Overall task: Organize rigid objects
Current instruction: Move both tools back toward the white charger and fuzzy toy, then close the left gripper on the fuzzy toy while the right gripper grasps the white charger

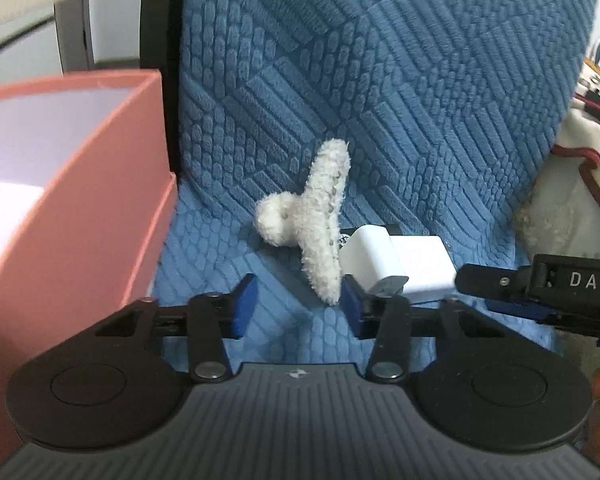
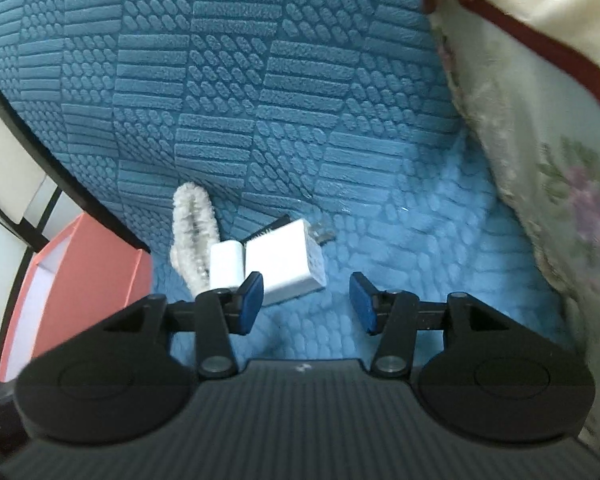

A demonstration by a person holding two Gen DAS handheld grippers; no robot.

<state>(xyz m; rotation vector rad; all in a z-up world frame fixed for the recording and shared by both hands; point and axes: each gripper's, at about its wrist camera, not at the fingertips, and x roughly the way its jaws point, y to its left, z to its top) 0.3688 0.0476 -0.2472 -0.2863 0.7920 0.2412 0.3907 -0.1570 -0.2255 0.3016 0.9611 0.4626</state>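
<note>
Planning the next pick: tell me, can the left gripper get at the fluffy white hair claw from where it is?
Probably yes. The left gripper is open and empty, the fluffy white hair claw just ahead, slightly right; only the white charger crowds it.

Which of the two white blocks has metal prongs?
The square charger, lying right of the rounded white adapter: its prongs jut toward the sofa back. The adapter shows none.

Blue textured sofa seat (image 1: 300, 336), quilted in ribbed and pebbled blocks. Lying directly on it: fluffy white hair claw (image 1: 320, 224) mid-seat; touching at its 3 o'clock, two white charger adapters (image 1: 396, 268); pink open box (image 1: 100, 208) at 9 o'clock; floral cream cushion (image 2: 540, 184) at 3 o'clock.
</note>
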